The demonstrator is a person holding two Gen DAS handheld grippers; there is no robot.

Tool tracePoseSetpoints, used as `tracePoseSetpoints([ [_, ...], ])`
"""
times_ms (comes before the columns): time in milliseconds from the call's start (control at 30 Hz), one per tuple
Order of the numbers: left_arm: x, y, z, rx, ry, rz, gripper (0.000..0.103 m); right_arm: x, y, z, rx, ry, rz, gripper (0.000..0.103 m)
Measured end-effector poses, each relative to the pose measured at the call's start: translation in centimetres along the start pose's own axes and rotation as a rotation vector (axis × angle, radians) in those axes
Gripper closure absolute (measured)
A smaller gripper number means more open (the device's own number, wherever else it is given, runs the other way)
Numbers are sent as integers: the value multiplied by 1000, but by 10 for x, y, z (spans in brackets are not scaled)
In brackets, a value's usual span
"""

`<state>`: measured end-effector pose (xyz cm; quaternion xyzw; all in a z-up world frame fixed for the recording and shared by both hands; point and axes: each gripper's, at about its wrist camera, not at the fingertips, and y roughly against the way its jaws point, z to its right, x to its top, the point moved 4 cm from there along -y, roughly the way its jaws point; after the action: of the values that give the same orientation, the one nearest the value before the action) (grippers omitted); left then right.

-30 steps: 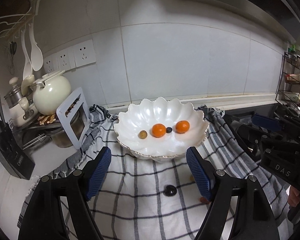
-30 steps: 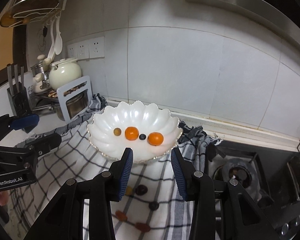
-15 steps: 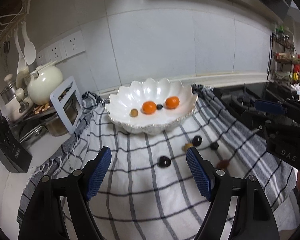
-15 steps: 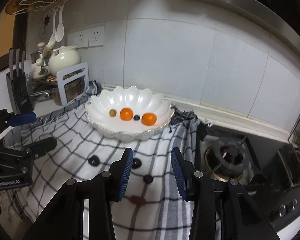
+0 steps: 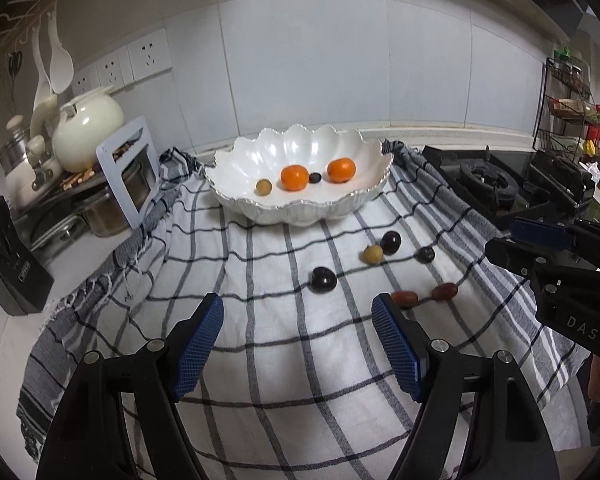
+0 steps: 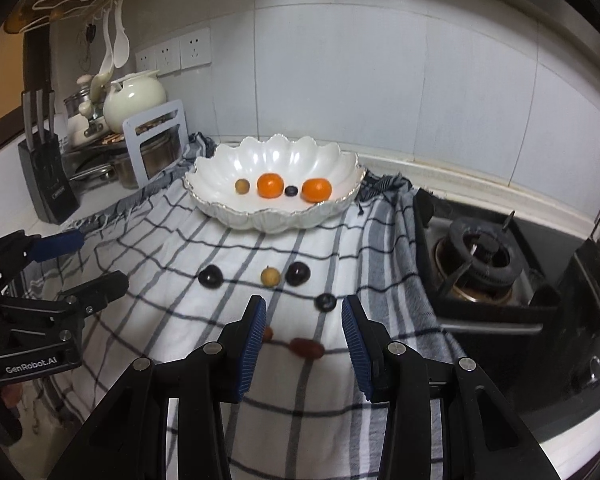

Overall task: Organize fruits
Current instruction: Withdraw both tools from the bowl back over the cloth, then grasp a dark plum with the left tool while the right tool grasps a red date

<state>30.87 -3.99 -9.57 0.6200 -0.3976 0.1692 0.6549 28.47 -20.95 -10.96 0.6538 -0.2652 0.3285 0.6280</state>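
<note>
A white scalloped bowl [image 5: 236,196] [image 6: 220,210] stands at the back of a checked cloth [image 5: 260,360] [image 6: 300,412]. It holds two oranges [image 5: 294,177] [image 6: 269,185], a small dark berry and a tan fruit. On the cloth in front lie several loose fruits: a dark plum [image 5: 323,279] [image 6: 210,276], a tan longan [image 5: 373,254] [image 6: 270,277], another dark plum [image 5: 391,242] [image 6: 297,273], a dark grape [image 5: 425,255] [image 6: 326,302] and two red dates [image 5: 445,291] [image 6: 308,347]. My left gripper [image 5: 297,322] hangs open over the cloth, empty. My right gripper [image 6: 304,322] is open narrowly above the dates, empty.
A gas hob [image 6: 480,264] borders the cloth on the right. On the left stand a knife block [image 6: 46,176], steel pots, a cream kettle [image 5: 86,132] and a white rack [image 5: 130,172]. A spice shelf [image 5: 572,116] is at far right.
Both grippers have pulled back from the bowl and sunk lower, so more cloth and the loose fruits show in front of them. Neither gripper's opening changed.
</note>
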Motion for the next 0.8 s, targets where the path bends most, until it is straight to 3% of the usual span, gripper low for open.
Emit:
tracePoseSetpoints([
  [467, -10, -35, 0, -13, -29, -50, 33, -30, -28, 0, -15, -54, -72, 62],
  [800, -7, -62, 2, -34, -50, -81, 37, -31, -49, 4, -19, -80, -96, 62],
])
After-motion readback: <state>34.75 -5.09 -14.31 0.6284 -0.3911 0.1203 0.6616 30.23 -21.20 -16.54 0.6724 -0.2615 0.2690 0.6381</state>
